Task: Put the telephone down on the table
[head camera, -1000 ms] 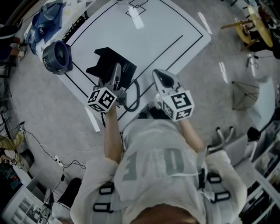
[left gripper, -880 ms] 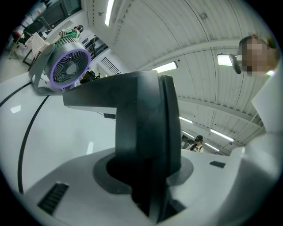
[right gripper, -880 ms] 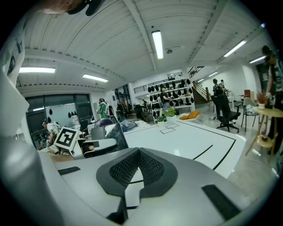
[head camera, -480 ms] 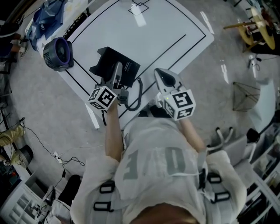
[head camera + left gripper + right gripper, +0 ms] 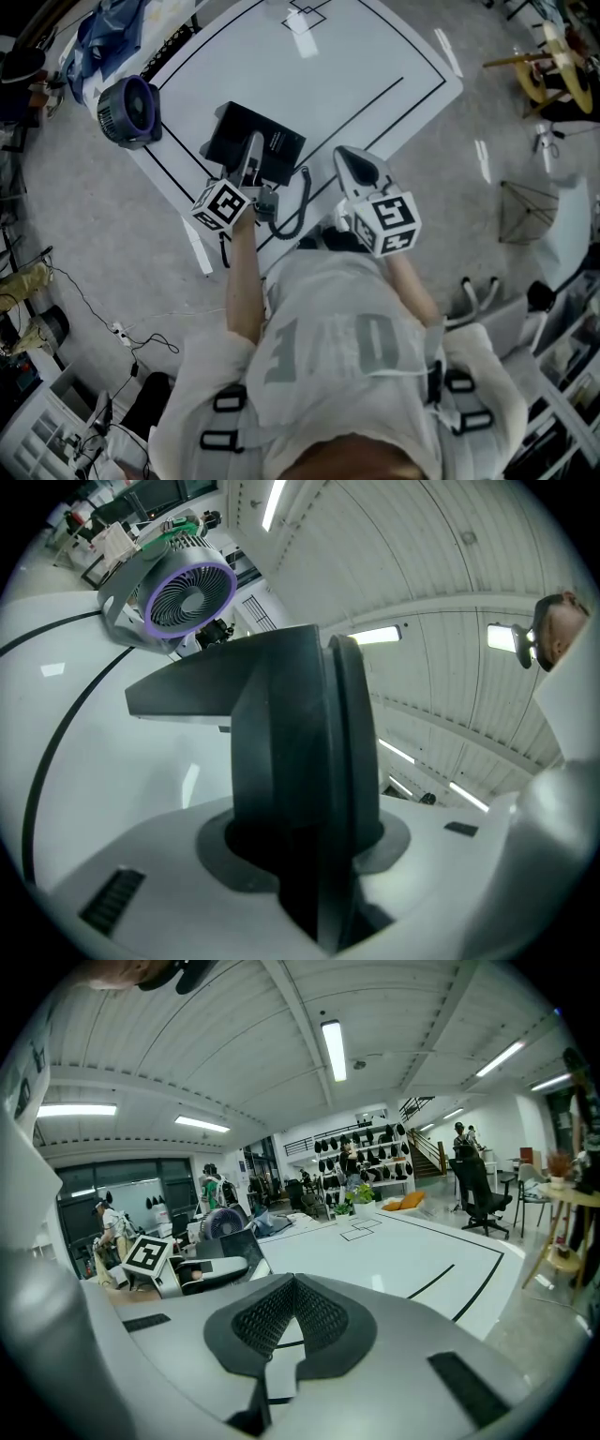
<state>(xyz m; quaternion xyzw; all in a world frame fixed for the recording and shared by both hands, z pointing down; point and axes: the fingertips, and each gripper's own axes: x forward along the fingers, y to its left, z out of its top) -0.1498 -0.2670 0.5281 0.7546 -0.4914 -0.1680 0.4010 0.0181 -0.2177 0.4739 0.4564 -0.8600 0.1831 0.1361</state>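
The person was in the middle of putting the phone down. The left gripper (image 5: 251,157) was clamped tight on the telephone (image 5: 253,142), with the black body squeezed between its two white jaws. The telephone was low over the near corner of the table (image 5: 375,56), at about 10 o'clock from the right gripper (image 5: 349,167). I could not tell if its bottom was touching the top yet.

The right gripper was closed with nothing in it. It waited just beside the phone.

I think the next move was to set the phone flat, let it sit still, and then let go slowly. The cord (image 5: 300,202) hung in a loop off the table edge at 5 o'clock from the phone. It might tug the phone, so a soft letting-go would be best.

The telephone looked like hard, smooth black plastic, boxy with a slanted top. The cord was black and bendy. The table was white, flat and shiny, with thin black lines. A round fan (image 5: 129,111) with a purple ring sat at 10 o'clock from the phone. The right gripper's pads looked dark and bumpy.
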